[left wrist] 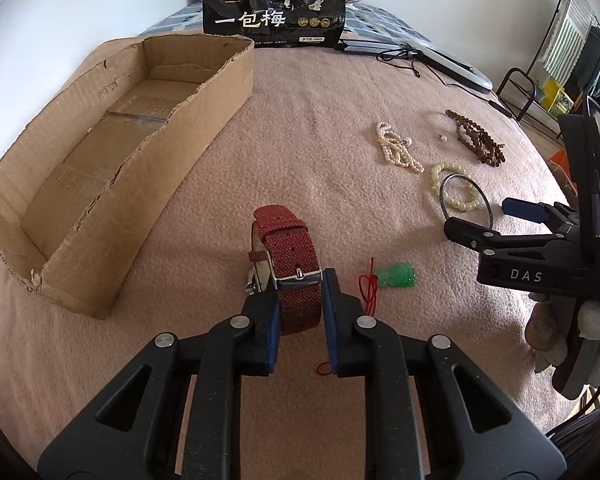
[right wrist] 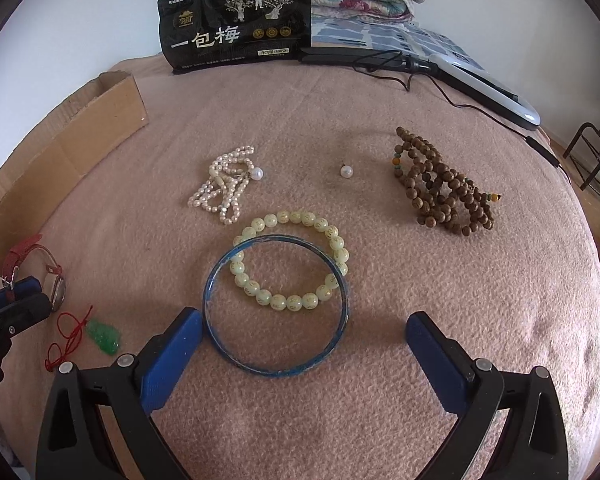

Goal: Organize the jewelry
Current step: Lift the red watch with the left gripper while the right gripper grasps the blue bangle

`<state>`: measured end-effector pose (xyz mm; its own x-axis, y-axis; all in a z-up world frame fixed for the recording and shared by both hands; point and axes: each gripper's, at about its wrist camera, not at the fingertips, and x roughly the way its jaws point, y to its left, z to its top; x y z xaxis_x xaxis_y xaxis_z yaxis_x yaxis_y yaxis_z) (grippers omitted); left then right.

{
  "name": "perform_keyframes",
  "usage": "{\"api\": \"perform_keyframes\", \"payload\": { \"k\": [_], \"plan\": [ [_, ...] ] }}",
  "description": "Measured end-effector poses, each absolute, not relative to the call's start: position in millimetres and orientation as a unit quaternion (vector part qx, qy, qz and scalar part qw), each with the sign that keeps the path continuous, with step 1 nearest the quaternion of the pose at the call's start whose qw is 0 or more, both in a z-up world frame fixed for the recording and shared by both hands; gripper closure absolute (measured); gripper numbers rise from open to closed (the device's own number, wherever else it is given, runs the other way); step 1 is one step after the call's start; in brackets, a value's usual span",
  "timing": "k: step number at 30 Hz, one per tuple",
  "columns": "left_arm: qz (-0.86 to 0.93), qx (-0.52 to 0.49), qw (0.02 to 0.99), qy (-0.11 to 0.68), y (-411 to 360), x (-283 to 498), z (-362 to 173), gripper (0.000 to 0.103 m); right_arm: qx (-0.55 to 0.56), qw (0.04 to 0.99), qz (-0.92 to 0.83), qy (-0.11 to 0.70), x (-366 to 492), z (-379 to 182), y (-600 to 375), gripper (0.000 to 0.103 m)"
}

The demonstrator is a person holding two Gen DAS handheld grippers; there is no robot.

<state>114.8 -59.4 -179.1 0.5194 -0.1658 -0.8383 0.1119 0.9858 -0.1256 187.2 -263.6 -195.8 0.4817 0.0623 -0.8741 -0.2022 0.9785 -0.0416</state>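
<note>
**Watch in hand, box waiting to the left**

The left gripper (left wrist: 300, 304) is pinching a red-strapped watch (left wrist: 288, 252) by its strap, just below the buckle, its blue fingers (left wrist: 271, 320) pressing on either side of the band. The watch is standing looped on the pink bed cover (left wrist: 320, 120), with its case tucked behind the left finger; whether it is already clear of the cover cannot be told. The cardboard box (left wrist: 112, 184) is lying open to the left, near the watch, and looks to be where the jewelry is going.

To carry this step off well, the person is best lifting straight up before swinging left, so the strap is not dragging on the fuzzy cover or snagging the red cord of the green pendant (left wrist: 396, 276) lying just beside the right finger. The box wall is torn and uneven, so crossing it high looks safer than skimming it.

The right gripper (right wrist: 304, 332) is hovering with fingers spread wide, its left finger touching or nearly touching the blue bangle (right wrist: 276, 368), which is overlapping a pale bead bracelet (right wrist: 292, 300). Pearls (right wrist: 224, 188) and brown beads (right wrist: 440, 184) are lying beyond.
</note>
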Motion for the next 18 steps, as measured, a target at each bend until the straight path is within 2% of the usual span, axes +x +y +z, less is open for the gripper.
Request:
{"api": "perform_keyframes", "payload": {
  "k": [6, 11, 18],
  "plan": [
    [-0.082, -0.027, 0.872, 0.482, -60.1, 114.9, -179.1, 0.088, -0.083, 0.853, 0.088, 0.508, 187.0, -195.3, -254.4, 0.012],
    [-0.084, -0.03, 0.872, 0.481, -58.7, 114.8, -177.9, 0.088, -0.084, 0.851, 0.096, 0.509, 183.9, -193.4, -251.2, 0.028],
    [-0.088, -0.034, 0.873, 0.478, -58.0, 114.3, -174.4, 0.088, -0.082, 0.851, 0.096, 0.509, 180.1, -189.8, -253.5, 0.029]
  ]
}}
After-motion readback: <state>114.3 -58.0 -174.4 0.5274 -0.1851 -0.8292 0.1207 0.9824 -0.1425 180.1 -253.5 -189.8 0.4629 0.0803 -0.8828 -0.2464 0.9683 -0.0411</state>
